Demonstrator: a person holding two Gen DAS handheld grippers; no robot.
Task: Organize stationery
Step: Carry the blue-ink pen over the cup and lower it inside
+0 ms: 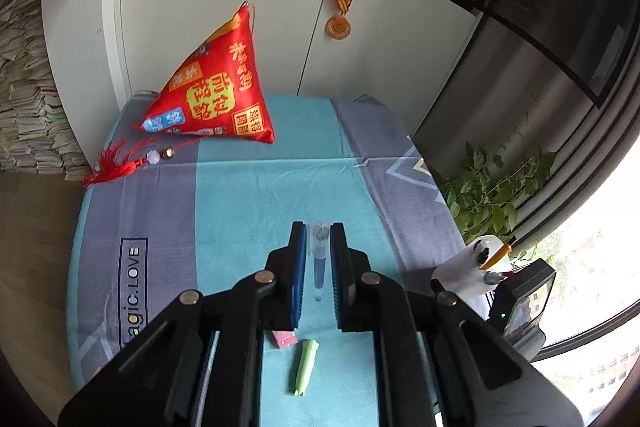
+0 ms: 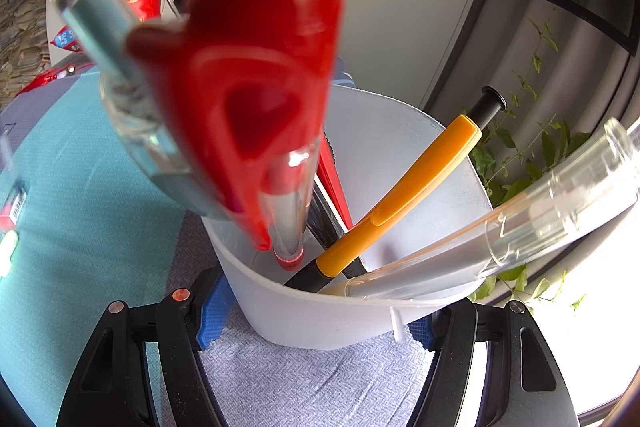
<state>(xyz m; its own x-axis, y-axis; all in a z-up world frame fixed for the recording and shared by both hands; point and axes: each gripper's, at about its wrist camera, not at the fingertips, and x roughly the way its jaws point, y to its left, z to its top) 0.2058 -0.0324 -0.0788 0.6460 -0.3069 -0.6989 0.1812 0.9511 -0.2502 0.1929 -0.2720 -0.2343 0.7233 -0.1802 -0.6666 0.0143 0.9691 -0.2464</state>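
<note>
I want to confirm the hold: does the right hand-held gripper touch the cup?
Touching. The right wrist view shows the hand-held gripper with its blue pads pressed on both sides of the white cup.

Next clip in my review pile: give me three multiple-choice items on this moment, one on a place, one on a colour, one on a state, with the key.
1. Where does the green pen lie?
A. in the cup
B. on the cloth beside a red eraser
C. on the shelf

2. What colour is the capped pen leaning in the white cup?
A. orange
B. purple
C. pink

3. How is the left gripper?
A. jaws wide open, nothing between them
B. jaws shut on a clear pen
C. jaws shut on the red cushion

Key: 1 B, the left wrist view shows it flat on the teal cloth next to the eraser. 2 A, its orange barrel shows in the right wrist view. 3 B, the blue pads sit close on either side of the clear pen.
</note>
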